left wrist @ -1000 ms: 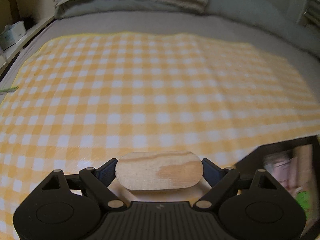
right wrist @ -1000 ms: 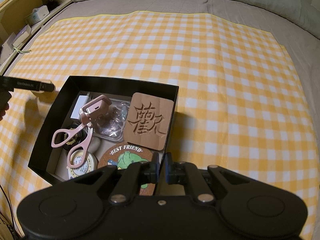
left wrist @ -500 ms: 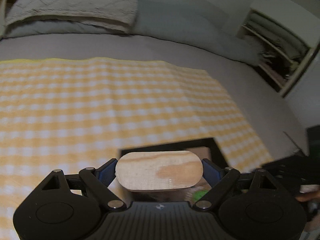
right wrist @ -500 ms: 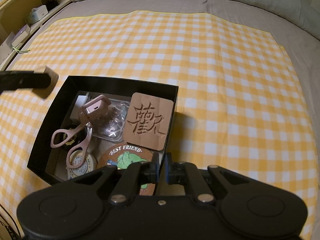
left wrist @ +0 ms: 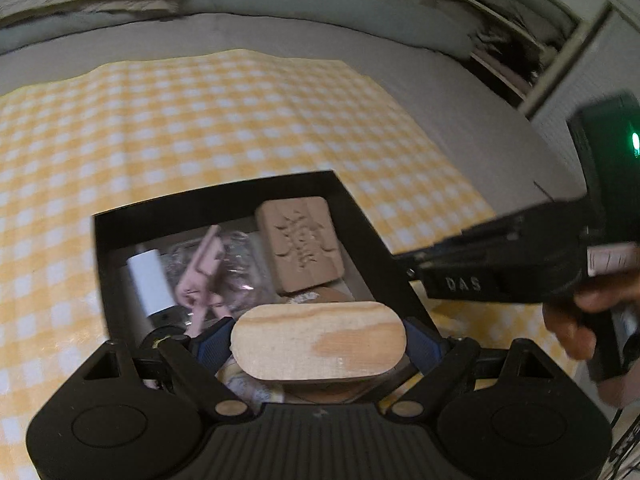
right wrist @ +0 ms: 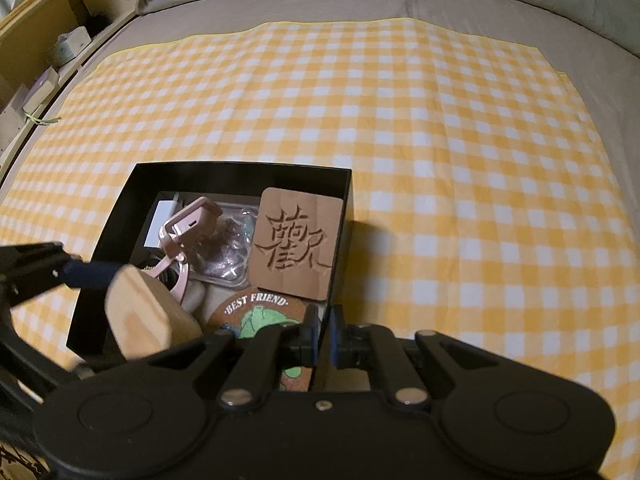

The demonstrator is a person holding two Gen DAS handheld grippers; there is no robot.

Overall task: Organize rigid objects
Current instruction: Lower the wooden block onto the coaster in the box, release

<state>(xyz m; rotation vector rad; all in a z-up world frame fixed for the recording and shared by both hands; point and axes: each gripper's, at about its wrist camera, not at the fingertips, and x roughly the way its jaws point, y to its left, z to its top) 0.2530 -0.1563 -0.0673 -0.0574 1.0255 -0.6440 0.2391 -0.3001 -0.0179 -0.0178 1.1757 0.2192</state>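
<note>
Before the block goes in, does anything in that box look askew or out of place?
Yes. The carved wooden coaster sits tilted, propped against the black box's right wall and overlapping the round "BEST FRIEND" coaster. The pink eyelash curler lies loosely on top. Nothing looks spilled or damaged.

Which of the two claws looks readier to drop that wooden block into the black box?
Left. The left claw already grips the wooden block over the black box; the right claw is pinched on the box's wall.

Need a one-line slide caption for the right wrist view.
Right gripper pinches the black box wall while the left gripper holds a wooden block over its contents.
</note>
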